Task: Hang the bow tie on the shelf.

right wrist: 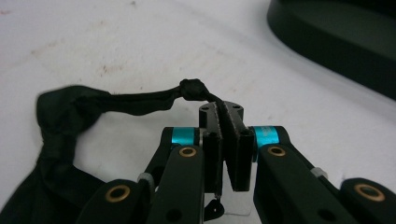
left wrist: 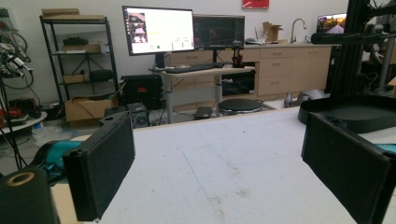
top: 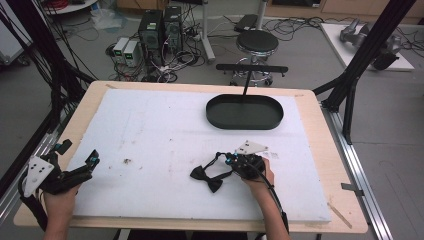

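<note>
- High view: a person stands at a wooden table (top: pixel 320 150) topped with a white foam board (top: pixel 165 135), a two-jaw gripper in each hand.
- The right gripper (top: pixel 231 160) sits low over the near-right part of the board, its jaws closed on the thin strap of a small black fabric bow tie (top: pixel 206 177). The bow itself lies flat on the board just to the gripper's left.
- In the right gripper view, the strap (right wrist: pixel 140 100) runs from the bow to a small knot right at the pinched jaw tips.
- The left gripper (top: pixel 87 165) rests at the board's near-left edge, well apart from the bow tie, jaws spread wide and holding nothing.
- A black oval tray with an upright T-shaped stand (top: pixel 245 111) sits farther back on the board, empty.
- My judgement: the bow tie has just been gripped; the next move is probably lifting it clear and carrying it towards the tray, keeping the thin strap from slipping out.
</note>
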`<move>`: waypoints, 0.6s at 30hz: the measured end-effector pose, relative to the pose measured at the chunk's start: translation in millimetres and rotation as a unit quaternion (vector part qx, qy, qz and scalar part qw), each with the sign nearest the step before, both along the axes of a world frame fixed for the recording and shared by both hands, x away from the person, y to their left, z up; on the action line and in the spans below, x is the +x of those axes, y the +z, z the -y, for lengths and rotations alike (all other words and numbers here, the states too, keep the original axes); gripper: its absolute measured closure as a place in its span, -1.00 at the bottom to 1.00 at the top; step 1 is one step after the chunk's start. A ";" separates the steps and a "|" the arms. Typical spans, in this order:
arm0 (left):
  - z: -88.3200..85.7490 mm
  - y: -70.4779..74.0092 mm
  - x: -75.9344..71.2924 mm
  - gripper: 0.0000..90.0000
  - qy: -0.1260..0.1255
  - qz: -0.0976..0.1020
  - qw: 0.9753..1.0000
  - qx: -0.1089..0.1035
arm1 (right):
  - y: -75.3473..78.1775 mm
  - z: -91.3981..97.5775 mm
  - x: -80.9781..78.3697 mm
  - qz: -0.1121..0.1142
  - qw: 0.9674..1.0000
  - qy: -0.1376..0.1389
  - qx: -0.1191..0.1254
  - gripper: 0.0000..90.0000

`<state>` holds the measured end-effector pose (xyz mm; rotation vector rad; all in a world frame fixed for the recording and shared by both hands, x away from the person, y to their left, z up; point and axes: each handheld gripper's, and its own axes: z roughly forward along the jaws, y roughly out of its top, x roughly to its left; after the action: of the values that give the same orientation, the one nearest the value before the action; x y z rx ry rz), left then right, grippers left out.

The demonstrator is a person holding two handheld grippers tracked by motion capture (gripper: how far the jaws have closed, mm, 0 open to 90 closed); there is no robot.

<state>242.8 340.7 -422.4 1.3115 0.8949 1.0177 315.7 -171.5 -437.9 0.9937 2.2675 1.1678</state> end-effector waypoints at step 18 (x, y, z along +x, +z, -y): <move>0.3 1.4 -2.6 -0.78 0.003 0.005 1.000 0.000 | 68.4 19.8 -12.2 0.185 0.981 -0.044 0.044 0.92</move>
<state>240.2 340.4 -421.1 1.3043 0.8910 1.0282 303.6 -191.3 -369.5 0.8195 1.8772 1.3016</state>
